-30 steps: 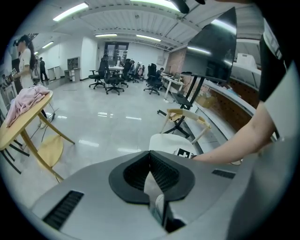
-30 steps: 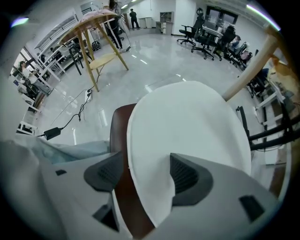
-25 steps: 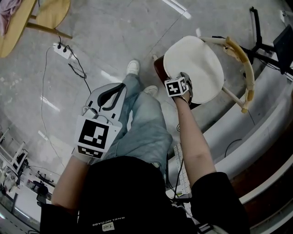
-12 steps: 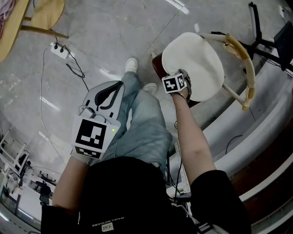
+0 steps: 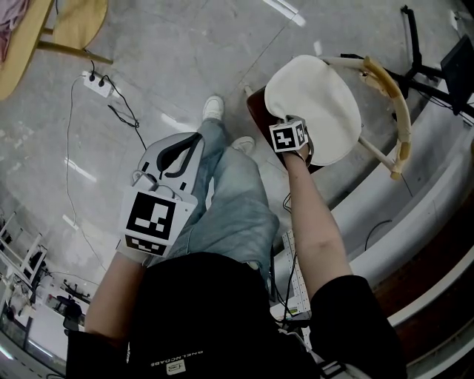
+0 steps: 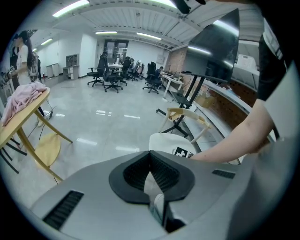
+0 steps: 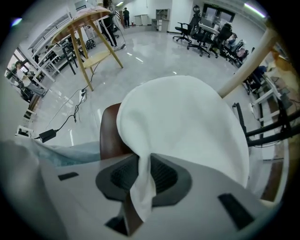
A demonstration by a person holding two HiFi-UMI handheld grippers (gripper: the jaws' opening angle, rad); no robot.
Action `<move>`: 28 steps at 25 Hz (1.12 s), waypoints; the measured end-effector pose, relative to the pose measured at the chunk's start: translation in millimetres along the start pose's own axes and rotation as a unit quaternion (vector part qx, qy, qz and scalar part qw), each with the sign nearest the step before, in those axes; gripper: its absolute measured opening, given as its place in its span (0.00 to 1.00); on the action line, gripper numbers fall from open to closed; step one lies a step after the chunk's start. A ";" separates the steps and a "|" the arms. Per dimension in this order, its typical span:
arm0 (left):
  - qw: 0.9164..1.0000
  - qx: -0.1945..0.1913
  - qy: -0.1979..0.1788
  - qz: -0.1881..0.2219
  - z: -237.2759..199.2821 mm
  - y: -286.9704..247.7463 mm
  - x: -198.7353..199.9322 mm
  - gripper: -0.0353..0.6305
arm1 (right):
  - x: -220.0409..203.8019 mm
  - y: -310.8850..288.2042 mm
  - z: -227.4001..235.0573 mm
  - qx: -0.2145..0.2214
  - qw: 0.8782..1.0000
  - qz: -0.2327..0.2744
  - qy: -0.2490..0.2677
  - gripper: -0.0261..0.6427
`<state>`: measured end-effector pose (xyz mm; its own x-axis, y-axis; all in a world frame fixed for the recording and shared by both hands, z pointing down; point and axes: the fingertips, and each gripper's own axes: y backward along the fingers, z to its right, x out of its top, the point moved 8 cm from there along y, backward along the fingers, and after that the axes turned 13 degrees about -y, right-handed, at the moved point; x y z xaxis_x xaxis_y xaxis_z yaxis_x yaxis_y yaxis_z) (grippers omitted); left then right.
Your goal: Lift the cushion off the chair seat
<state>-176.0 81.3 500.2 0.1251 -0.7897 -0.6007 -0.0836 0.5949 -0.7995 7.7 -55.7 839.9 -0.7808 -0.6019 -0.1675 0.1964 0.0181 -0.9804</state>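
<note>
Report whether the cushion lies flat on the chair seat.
Not flat: the cushion rests on the seat, but its near edge is bunched up between the right tongs, whose jaws are closing on it.

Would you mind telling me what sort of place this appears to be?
Probably an open-plan office or lab: a cluster of swivel office chairs in the background, long ceiling strip lights over a polished grey floor, and a large stand-mounted monitor.
</note>
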 end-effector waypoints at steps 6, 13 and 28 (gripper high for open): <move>1.000 -0.006 -0.004 0.004 4.1 2.8 2.8 0.07 | 1.3 11.6 0.4 0.003 1.000 0.007 -0.007 0.12; 1.000 -0.013 -0.019 0.018 11.0 7.7 18.1 0.07 | 2.3 34.4 3.7 0.009 1.000 0.020 -0.018 0.11; 0.997 -0.028 -0.057 0.032 11.4 28.7 46.8 0.07 | 1.5 96.5 17.1 0.026 0.998 0.020 -0.052 0.11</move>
<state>-161.3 63.2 449.3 0.2299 -0.7261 -0.6480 -0.1496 0.6316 -0.7607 35.6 -68.5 746.8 -0.7062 -0.6817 -0.1912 0.2578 0.0039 -0.9662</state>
